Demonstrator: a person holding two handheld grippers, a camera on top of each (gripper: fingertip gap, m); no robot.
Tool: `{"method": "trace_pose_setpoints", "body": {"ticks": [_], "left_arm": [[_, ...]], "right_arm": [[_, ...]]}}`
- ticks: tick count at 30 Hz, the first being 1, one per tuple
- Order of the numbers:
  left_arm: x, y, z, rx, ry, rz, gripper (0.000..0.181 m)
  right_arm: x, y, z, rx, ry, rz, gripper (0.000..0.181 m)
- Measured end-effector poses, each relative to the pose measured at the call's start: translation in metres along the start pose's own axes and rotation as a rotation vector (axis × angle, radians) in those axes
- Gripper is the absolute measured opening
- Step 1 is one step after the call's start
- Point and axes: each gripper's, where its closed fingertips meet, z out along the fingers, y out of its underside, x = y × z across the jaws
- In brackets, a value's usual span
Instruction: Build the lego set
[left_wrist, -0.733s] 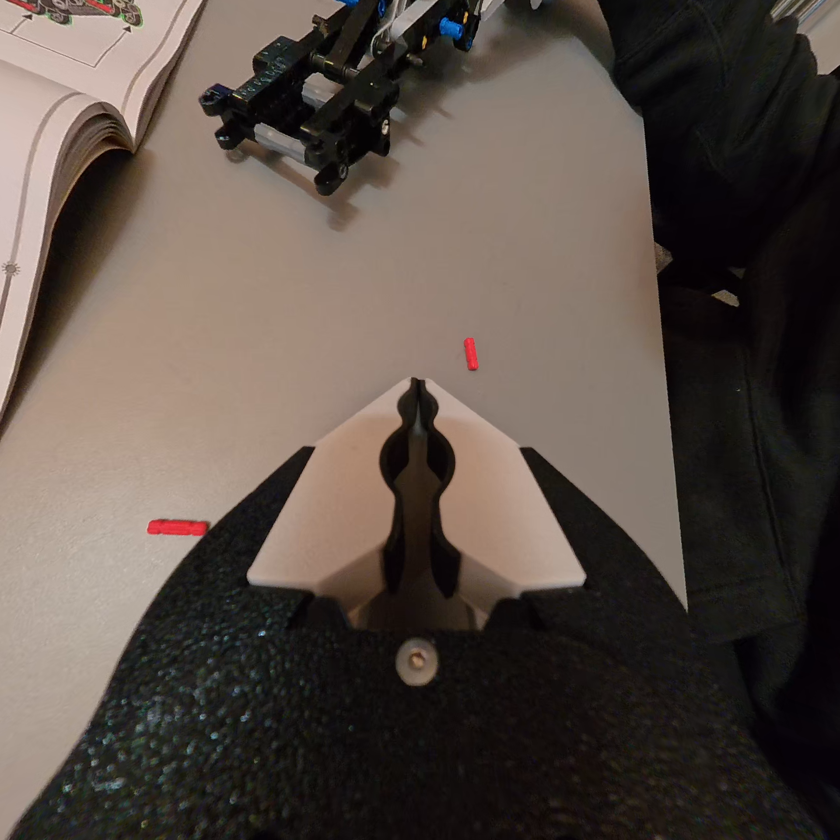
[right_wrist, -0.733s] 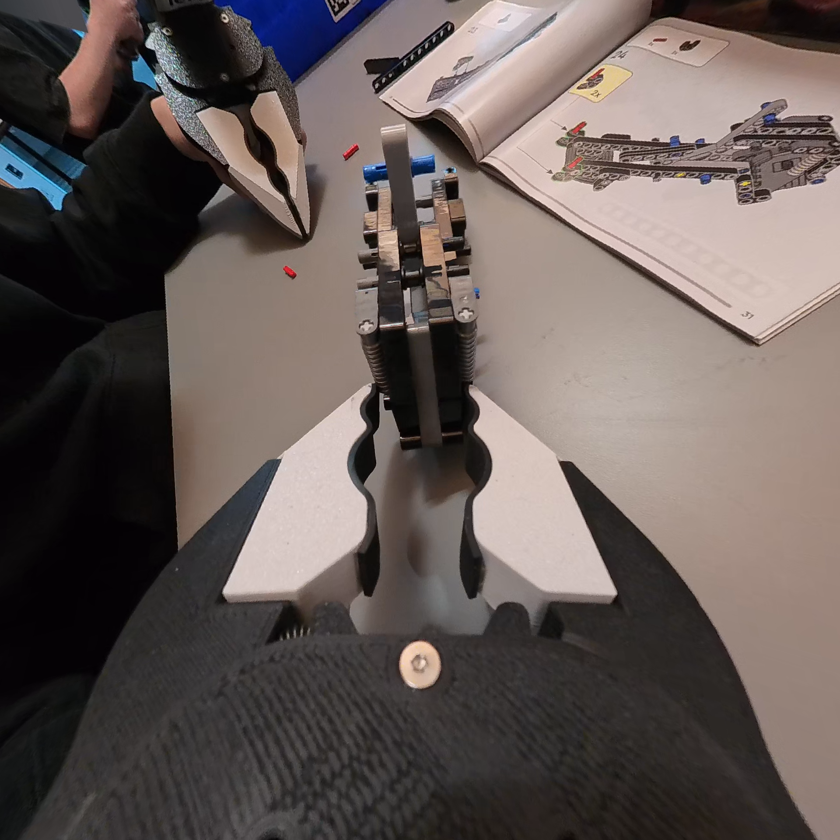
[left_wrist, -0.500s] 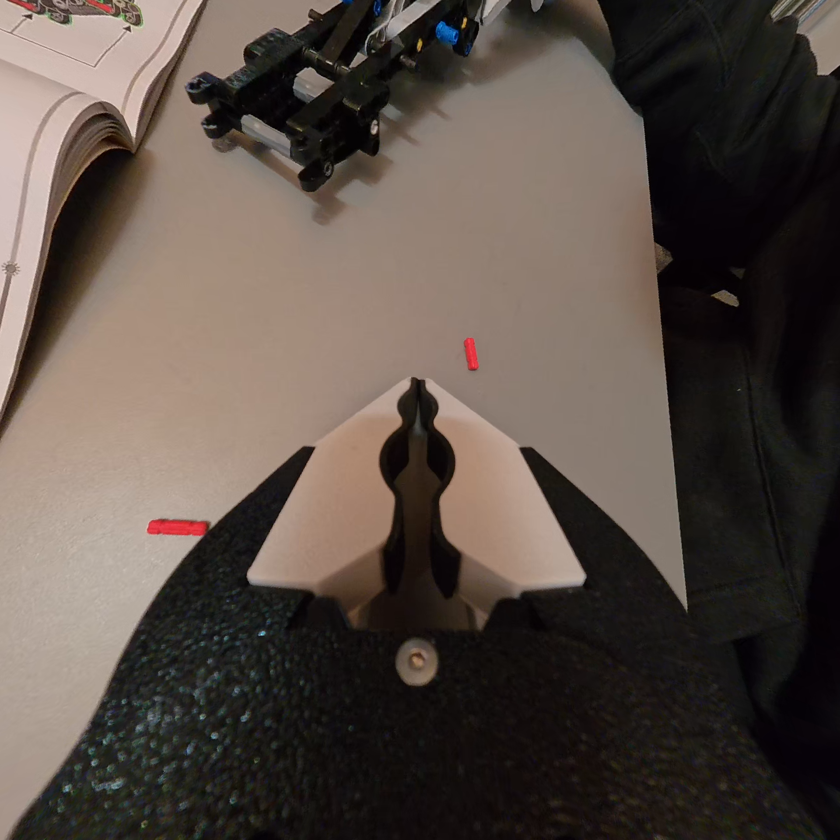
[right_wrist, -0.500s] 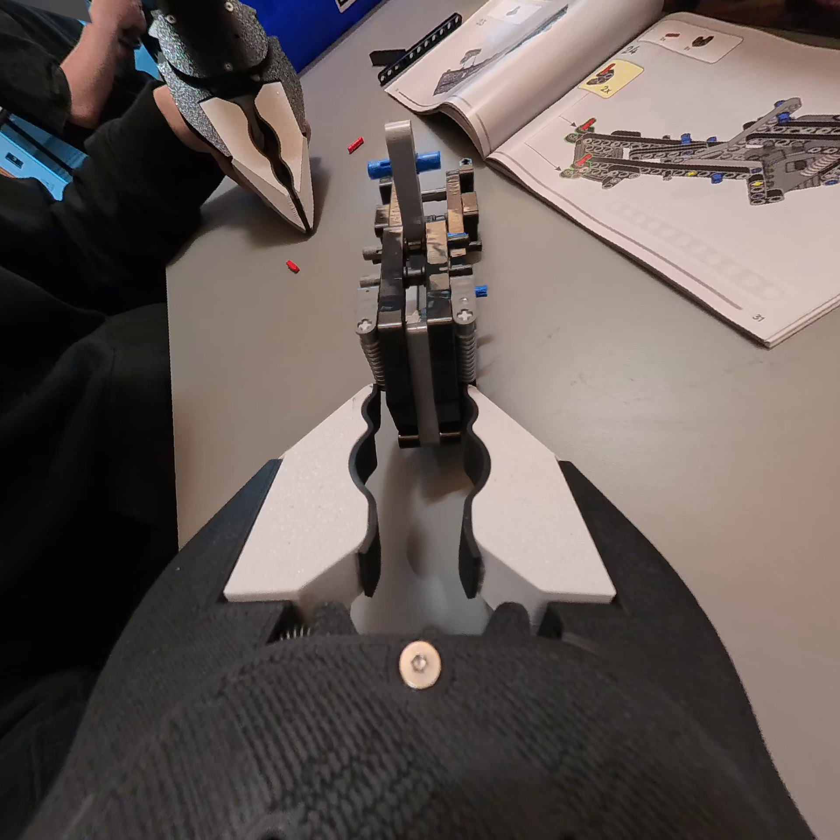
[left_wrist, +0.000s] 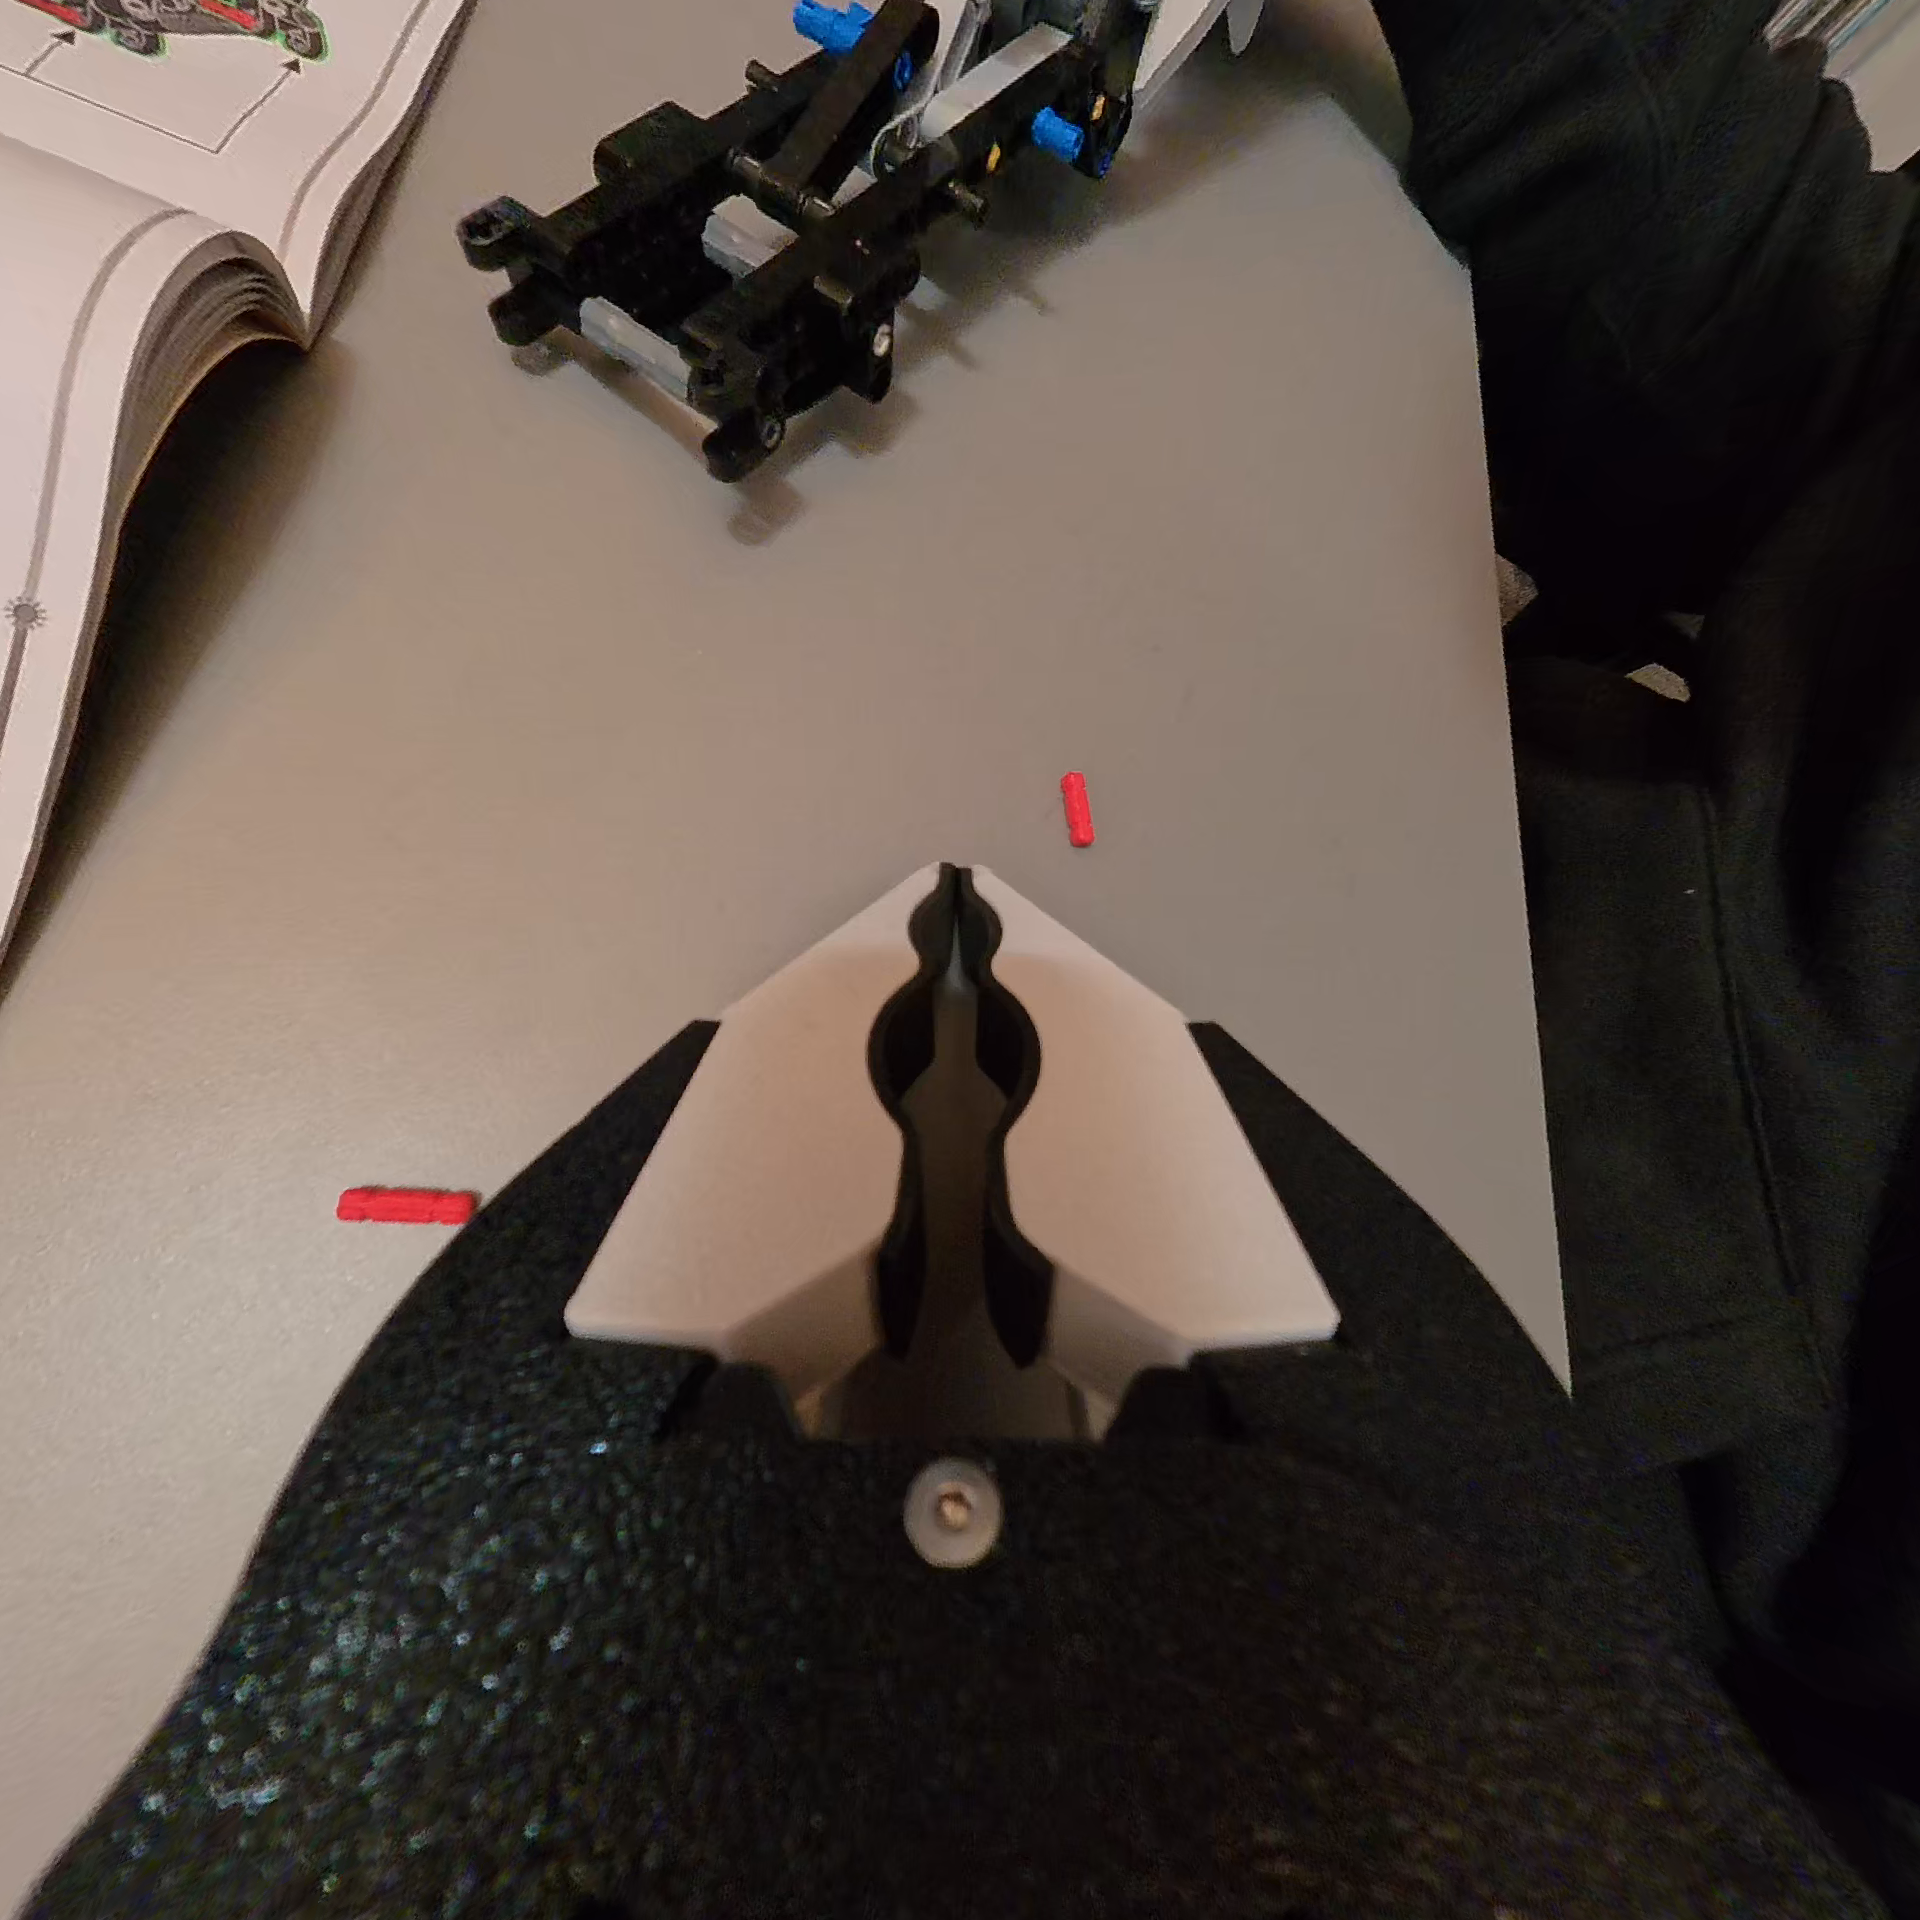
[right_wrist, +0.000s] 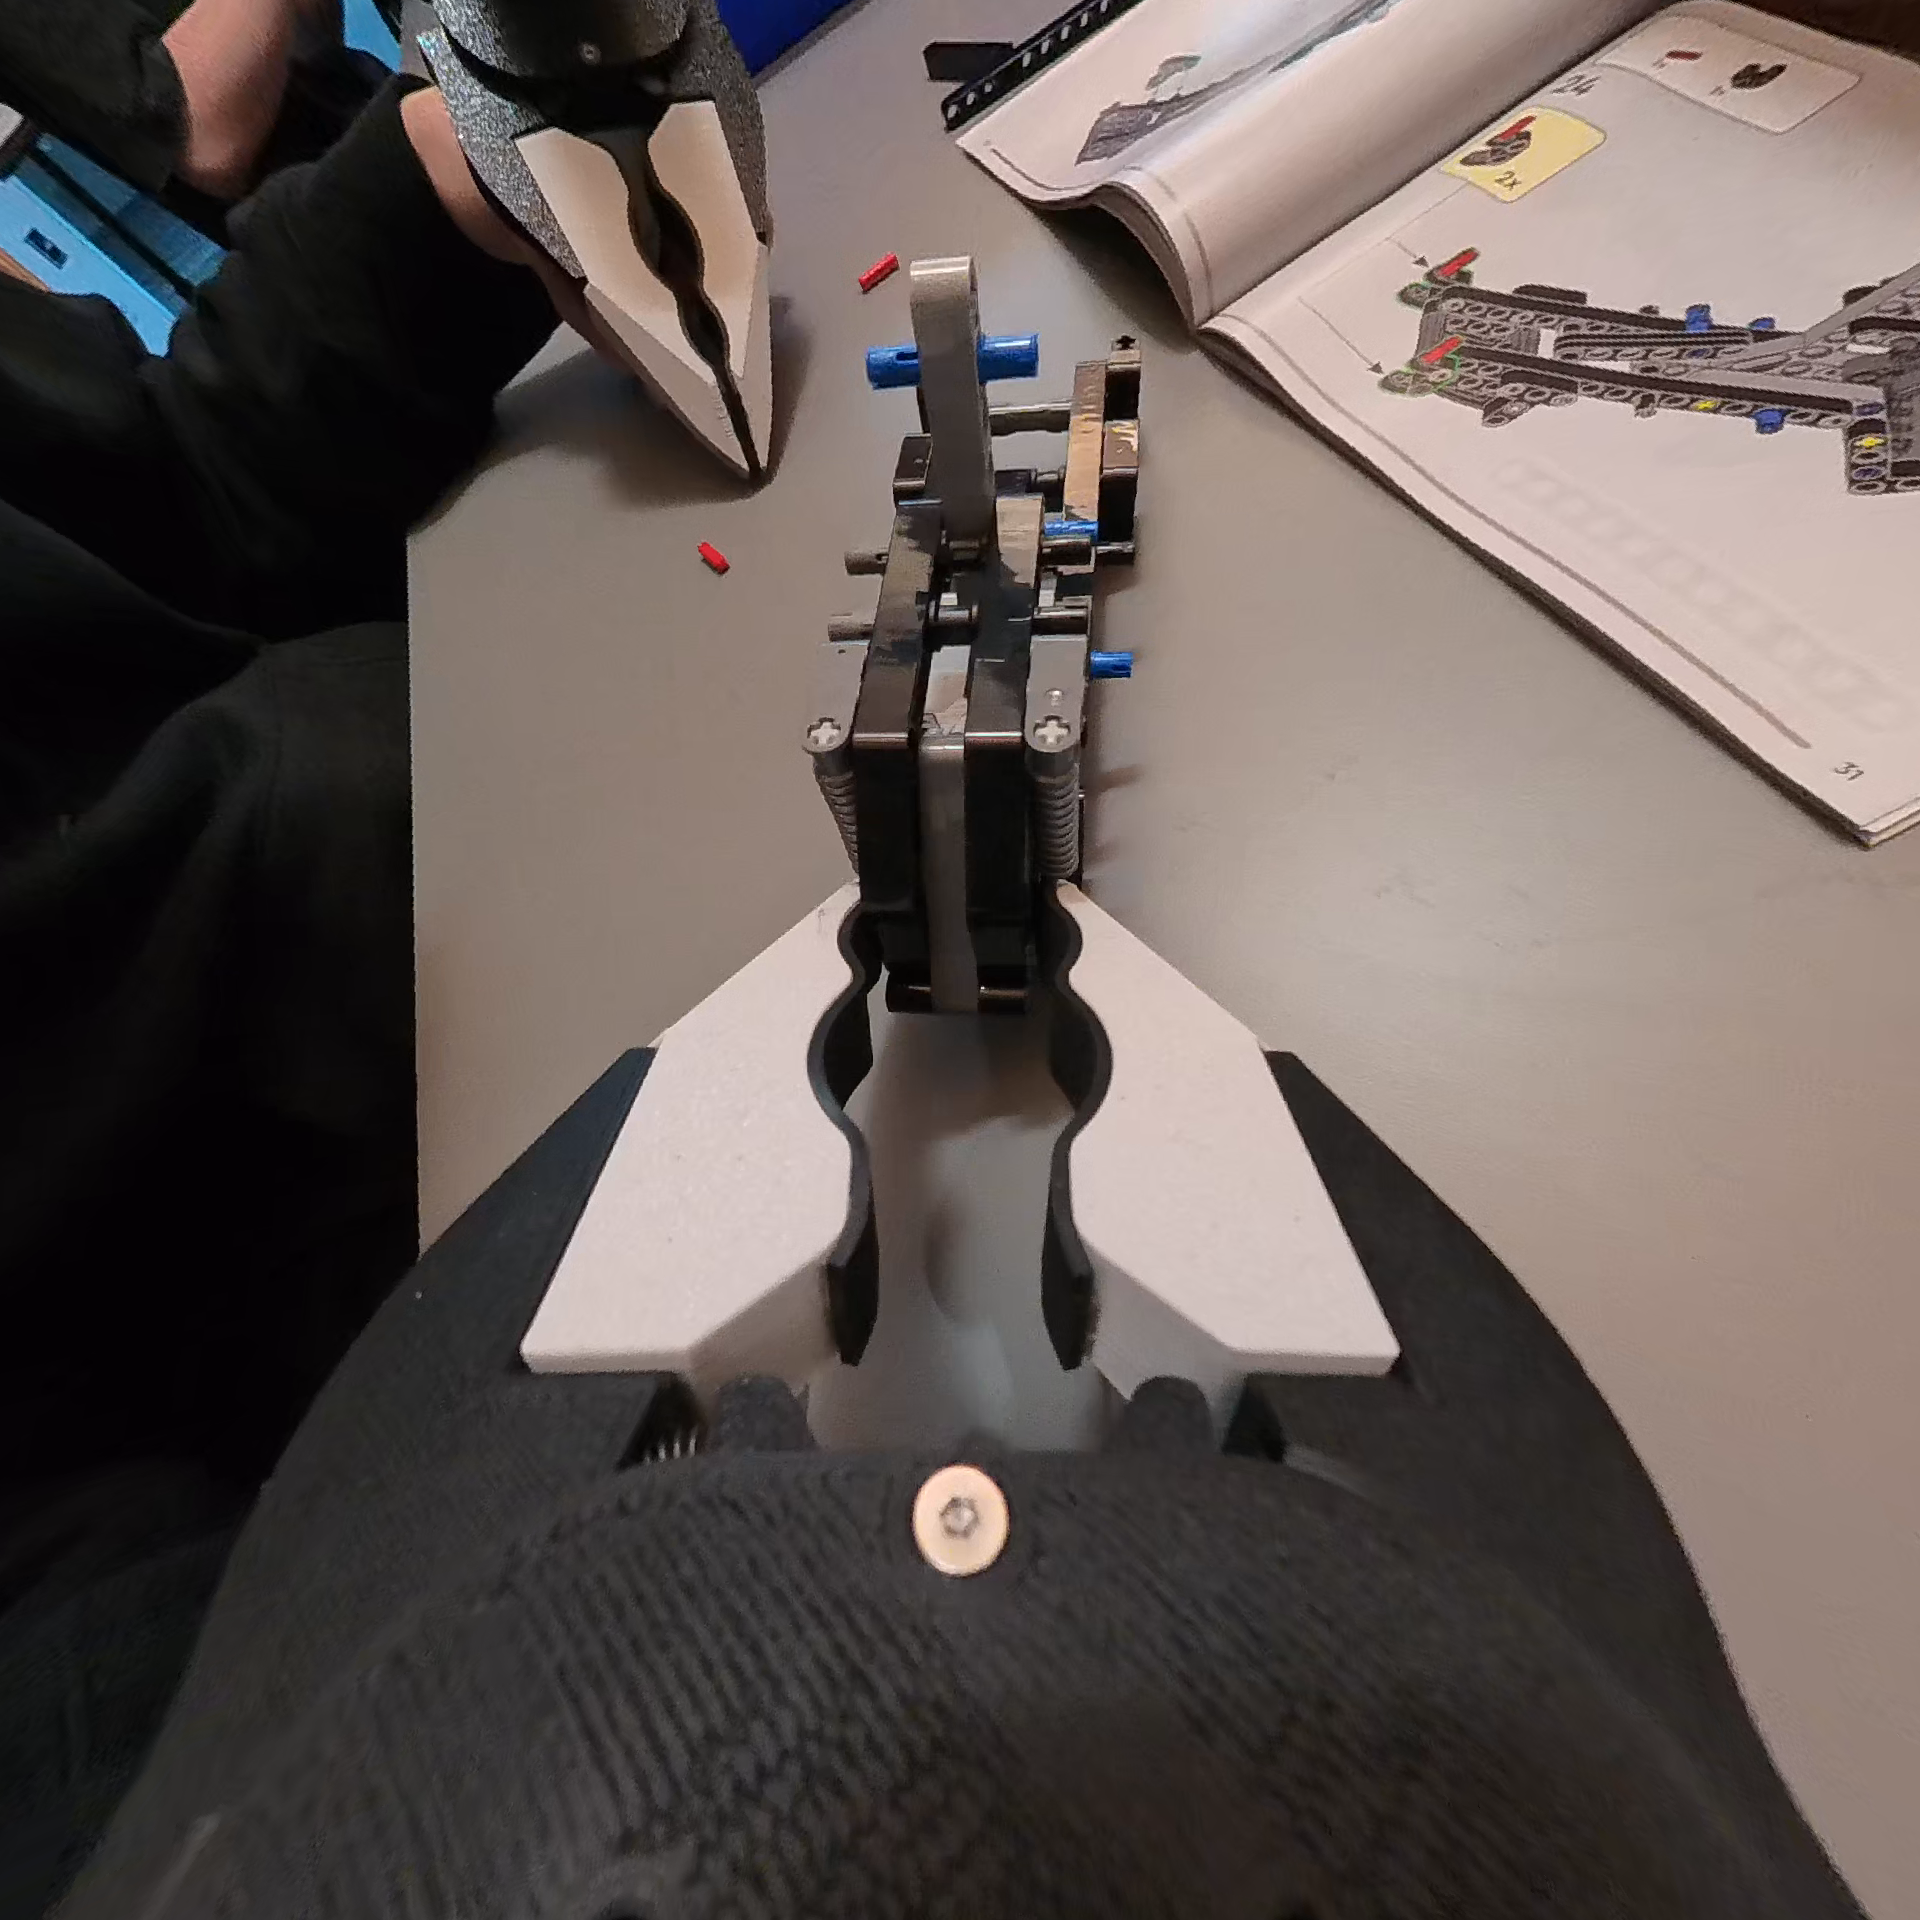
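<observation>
Our black lego model (right_wrist: 961, 727) sits near the middle of the table (right_wrist: 1351, 987), its near end squeezed between our right gripper's (right_wrist: 961, 914) fingers. Our left gripper (left_wrist: 948, 873) is pinched closed and empty by the table's edge, a small red peg (left_wrist: 1077, 809) just beside its tip.

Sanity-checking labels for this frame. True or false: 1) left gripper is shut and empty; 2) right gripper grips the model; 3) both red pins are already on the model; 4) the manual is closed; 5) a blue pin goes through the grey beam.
1) True: left gripper is shut, empty.
2) True: right gripper clamps the model.
3) False: both red pins lie loose on the table.
4) False: the manual lies open.
5) True: blue pin, grey beam.
</observation>
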Motion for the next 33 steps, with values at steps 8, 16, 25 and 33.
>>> {"method": "trace_pose_setpoints", "body": {"ticks": [8,16,25,33], "left_arm": [[0.0,0.0,0.0,0.0,0.001,-0.001,0.0],[0.0,0.0,0.0,0.0,0.001,0.0,0.0],[0.0,0.0,0.0,-0.003,-0.013,0.017,0.0],[0.007,0.002,0.001,-0.011,-0.007,0.076,0.002]], "right_arm": [[0.001,0.0,0.0,0.0,0.017,-0.011,0.028],[0.014,-0.002,-0.013,0.028,0.15,-0.116,0.026],[0.015,0.0,-0.015,0.012,0.187,-0.155,0.031],[0.008,-0.012,-0.057,0.003,0.369,-0.185,0.051]]}}
